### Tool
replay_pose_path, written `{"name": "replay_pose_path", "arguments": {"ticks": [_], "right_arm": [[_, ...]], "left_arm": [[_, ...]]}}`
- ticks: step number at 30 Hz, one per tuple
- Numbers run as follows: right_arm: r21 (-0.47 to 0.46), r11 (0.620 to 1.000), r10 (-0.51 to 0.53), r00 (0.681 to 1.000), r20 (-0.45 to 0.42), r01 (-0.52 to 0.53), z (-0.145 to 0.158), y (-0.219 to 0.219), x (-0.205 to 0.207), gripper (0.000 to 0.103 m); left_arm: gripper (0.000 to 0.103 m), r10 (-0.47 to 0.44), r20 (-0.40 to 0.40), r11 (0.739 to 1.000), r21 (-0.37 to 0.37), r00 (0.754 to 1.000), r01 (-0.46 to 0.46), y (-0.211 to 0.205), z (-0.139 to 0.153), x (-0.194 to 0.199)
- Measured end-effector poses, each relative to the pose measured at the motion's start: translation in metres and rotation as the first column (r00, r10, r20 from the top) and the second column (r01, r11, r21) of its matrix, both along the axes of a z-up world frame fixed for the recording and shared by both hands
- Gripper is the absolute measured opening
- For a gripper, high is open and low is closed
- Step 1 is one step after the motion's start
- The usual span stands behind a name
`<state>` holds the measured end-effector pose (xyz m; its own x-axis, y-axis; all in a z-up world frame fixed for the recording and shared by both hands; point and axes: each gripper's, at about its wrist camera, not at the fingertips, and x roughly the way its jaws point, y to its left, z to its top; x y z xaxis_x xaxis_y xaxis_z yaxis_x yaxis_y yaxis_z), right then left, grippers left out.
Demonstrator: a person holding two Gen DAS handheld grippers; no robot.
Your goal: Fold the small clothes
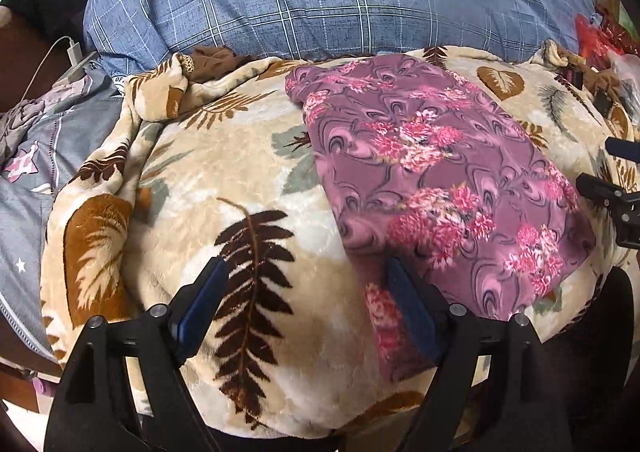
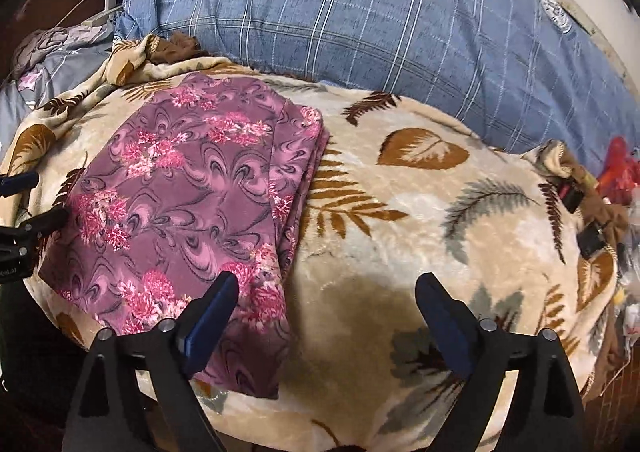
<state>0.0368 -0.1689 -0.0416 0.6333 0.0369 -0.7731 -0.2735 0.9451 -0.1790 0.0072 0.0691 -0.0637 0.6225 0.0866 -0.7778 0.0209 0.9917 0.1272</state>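
A purple garment with pink flowers [image 1: 436, 180] lies folded flat on a beige leaf-print blanket [image 1: 248, 156]; it also shows in the right wrist view [image 2: 188, 212]. My left gripper [image 1: 306, 272] is open and empty above the garment's near left corner, its right finger over the cloth edge. My right gripper [image 2: 326, 288] is open and empty at the garment's near right edge, its left finger over the cloth. The right gripper's fingertips show at the left wrist view's right edge [image 1: 608, 172]. The left gripper's fingertips show at the right wrist view's left edge [image 2: 32, 200].
A blue plaid pillow [image 1: 340, 0] lies behind the blanket. Grey star-print bedding [image 1: 44, 156] and a white charger with cable [image 1: 74, 52] are on the left. Red packaging and small clutter [image 2: 616, 180] sit at the right edge.
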Motion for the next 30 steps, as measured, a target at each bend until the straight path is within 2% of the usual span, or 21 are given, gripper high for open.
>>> {"name": "replay_pose_path", "arguments": {"ticks": [6, 13, 19, 30], "right_arm": [[-0.018, 0.998, -0.053, 0.998, 0.015, 0.054, 0.000, -0.007, -0.004, 0.099], [0.034, 0.997, -0.077, 0.997, 0.026, 0.076, 0.000, -0.019, -0.014, 0.100], [0.042, 0.992, -0.119, 0.992, 0.045, 0.117, 0.001, -0.034, -0.020, 0.100], [0.077, 0.984, -0.163, 0.985, 0.063, 0.158, 0.009, -0.052, -0.032, 0.100]], "left_arm": [[0.083, 0.020, -0.002, 1.000, -0.003, 1.000, -0.020, -0.002, 0.001, -0.005], [0.083, 0.052, 0.033, 0.999, -0.005, 0.998, -0.052, -0.007, 0.008, -0.011], [0.083, 0.029, 0.054, 0.999, 0.022, 0.998, -0.030, -0.018, 0.011, -0.017], [0.083, 0.019, 0.052, 1.000, -0.001, 0.998, -0.019, -0.029, 0.014, -0.021]]}}
